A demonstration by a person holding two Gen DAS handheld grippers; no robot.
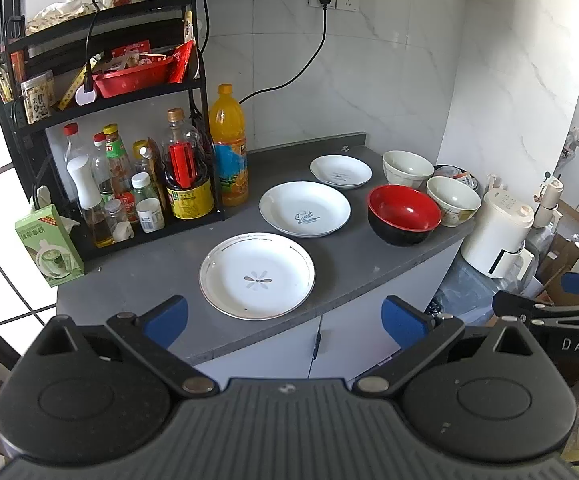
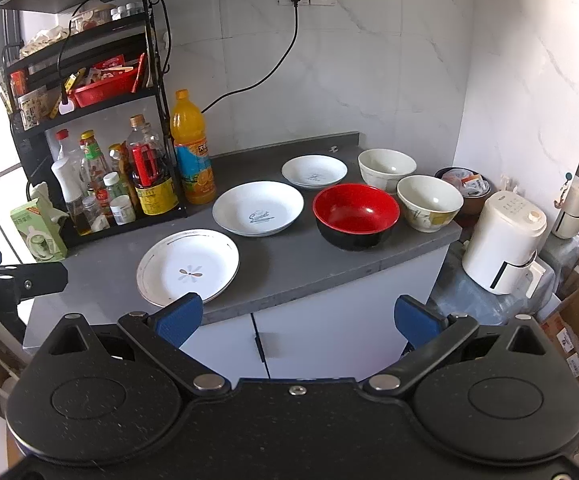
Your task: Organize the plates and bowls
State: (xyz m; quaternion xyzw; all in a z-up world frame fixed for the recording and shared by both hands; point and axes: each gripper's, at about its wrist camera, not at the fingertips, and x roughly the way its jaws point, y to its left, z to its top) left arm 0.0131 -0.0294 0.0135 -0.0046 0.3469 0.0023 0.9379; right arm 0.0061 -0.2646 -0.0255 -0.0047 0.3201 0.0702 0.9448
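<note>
Three white plates are lying in a diagonal row on the grey countertop (image 1: pixel 161 264): the flower plate (image 1: pixel 256 275) nearest the front edge, the "Sweet" plate (image 1: pixel 304 209) behind it, and the small plate (image 1: pixel 340 171) farthest back. To their right three bowls are sitting upright and apart from the plates: the red-and-black bowl (image 1: pixel 403 214) and two cream bowls (image 1: pixel 407 168), one behind the other (image 1: pixel 453 200). The left gripper (image 1: pixel 285 318) and right gripper (image 2: pixel 297 318) are both hovering before the counter's edge, jaws spread wide and carrying nothing. A black rack (image 1: pixel 101 96) of bottles is standing at the left, an orange juice bottle (image 1: pixel 229 148) beside it, against marbled white wall tiles (image 1: pixel 389 80).
</note>
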